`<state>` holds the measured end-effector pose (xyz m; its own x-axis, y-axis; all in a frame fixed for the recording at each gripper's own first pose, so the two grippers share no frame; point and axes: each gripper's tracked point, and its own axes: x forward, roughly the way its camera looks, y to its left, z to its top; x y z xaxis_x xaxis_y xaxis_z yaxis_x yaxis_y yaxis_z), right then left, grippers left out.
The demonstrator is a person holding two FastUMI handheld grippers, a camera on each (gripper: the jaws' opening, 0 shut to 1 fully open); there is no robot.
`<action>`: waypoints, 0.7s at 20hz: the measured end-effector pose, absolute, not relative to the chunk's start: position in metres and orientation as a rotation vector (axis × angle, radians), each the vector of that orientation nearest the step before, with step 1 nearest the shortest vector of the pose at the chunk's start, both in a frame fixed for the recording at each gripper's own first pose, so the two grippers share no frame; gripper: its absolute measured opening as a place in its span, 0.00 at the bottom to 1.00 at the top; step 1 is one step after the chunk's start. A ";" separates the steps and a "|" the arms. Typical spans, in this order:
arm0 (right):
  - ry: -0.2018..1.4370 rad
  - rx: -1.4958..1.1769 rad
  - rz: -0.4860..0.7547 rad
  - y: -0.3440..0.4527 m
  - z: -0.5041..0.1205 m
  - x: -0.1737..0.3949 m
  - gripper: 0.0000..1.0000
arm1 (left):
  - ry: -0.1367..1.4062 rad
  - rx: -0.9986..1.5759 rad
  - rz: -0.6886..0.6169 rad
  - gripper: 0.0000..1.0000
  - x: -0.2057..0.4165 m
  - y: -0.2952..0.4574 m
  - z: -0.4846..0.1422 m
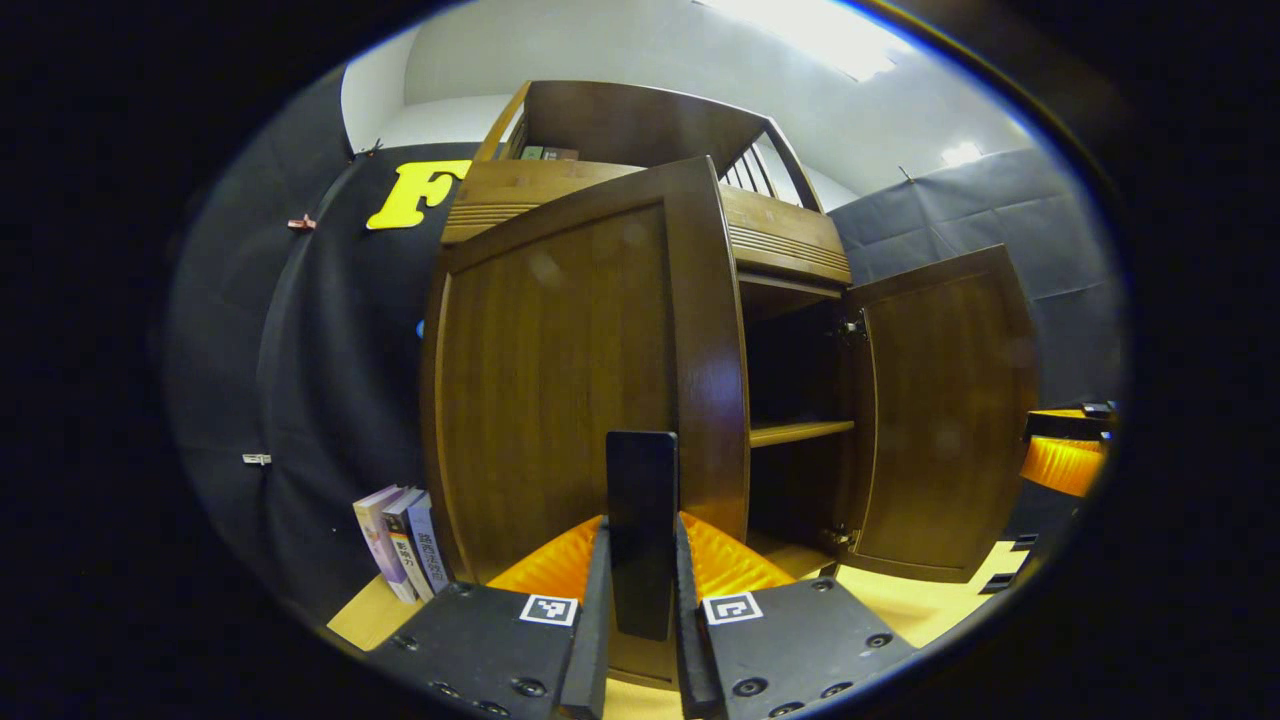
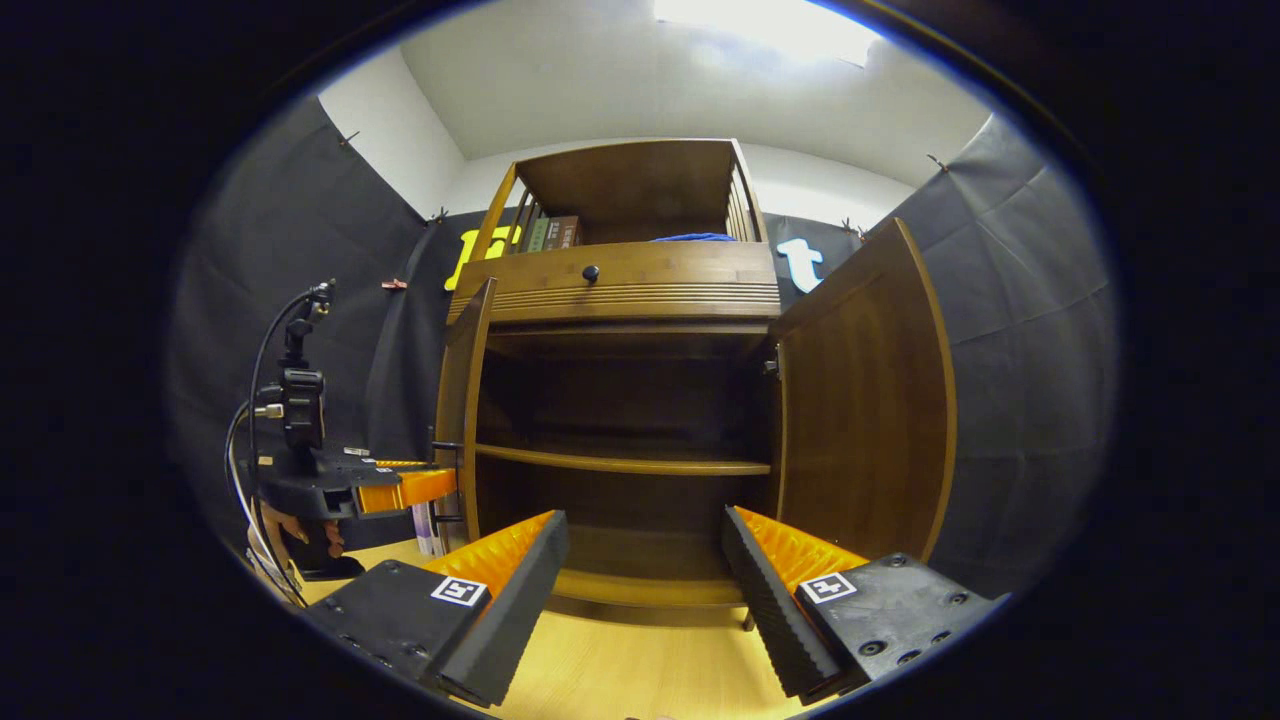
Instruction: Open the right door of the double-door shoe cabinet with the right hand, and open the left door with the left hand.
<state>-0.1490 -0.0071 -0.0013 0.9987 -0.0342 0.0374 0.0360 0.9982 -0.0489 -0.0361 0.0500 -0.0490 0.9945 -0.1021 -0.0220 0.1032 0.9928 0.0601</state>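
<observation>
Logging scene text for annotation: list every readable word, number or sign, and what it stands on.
Books beside the cabinet: spine print too blurred to read.
Upper-shelf books: too small to read.
Square markers: coded patterns, no words.

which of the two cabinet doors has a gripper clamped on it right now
The left door. The left gripper has its fingers closed on that door's handle. The right door hangs open untouched, and the right gripper is open and empty.
</observation>
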 end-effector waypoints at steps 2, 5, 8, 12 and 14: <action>-0.035 -0.036 -0.016 0.001 -0.002 -0.146 0.97 | 0.019 0.065 -0.092 0.31 -0.045 0.058 -0.047; -0.031 -0.018 0.021 0.017 -0.005 -0.142 0.98 | 0.016 0.076 -0.065 0.30 -0.059 0.073 -0.044; -0.017 -0.008 0.057 0.034 -0.009 -0.137 0.97 | 0.005 0.084 -0.040 0.29 -0.072 0.087 -0.040; 0.001 0.024 0.112 0.058 -0.015 -0.130 0.98 | -0.005 0.097 0.009 0.27 -0.091 0.114 -0.036; 0.008 0.042 0.134 0.069 -0.018 -0.127 0.98 | -0.013 0.101 0.028 0.27 -0.097 0.123 -0.033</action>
